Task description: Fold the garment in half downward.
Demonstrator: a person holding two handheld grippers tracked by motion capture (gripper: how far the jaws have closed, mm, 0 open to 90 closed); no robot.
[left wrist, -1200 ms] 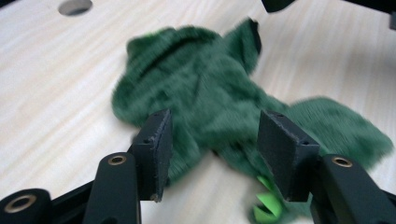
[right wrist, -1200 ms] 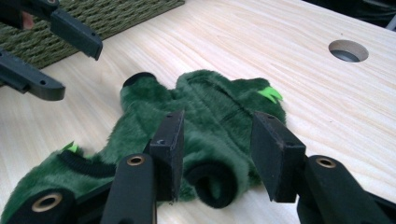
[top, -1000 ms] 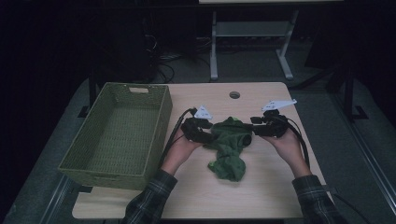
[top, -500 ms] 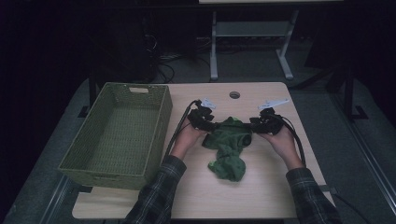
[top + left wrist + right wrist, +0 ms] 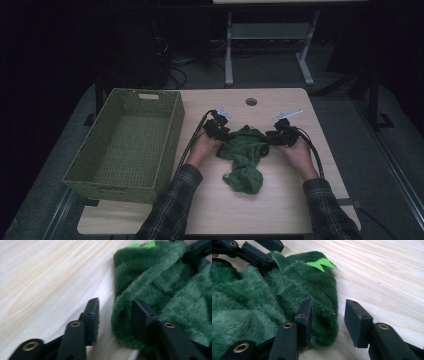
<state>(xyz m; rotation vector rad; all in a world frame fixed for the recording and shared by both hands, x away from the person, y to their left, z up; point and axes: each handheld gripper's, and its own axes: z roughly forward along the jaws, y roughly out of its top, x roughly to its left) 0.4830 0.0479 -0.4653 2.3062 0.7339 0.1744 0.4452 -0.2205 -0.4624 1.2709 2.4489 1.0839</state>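
wooden table (image 5: 280, 205): left gripper (image 5: 113, 312) and right gripper (image 5: 325, 315) closing, part-open, astride green fleece (image 5: 245, 155) edges.

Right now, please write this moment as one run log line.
left gripper: jaws closing, cloth edge between | right gripper: same | basket: empty

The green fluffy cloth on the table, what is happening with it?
A person holds a gripper in each hand and works on the green fleece cloth lying on the wooden table. The left gripper and the right gripper each straddle an edge of the cloth; their jaws have just been closing but do not pinch it yet. The woven basket stands to the left.
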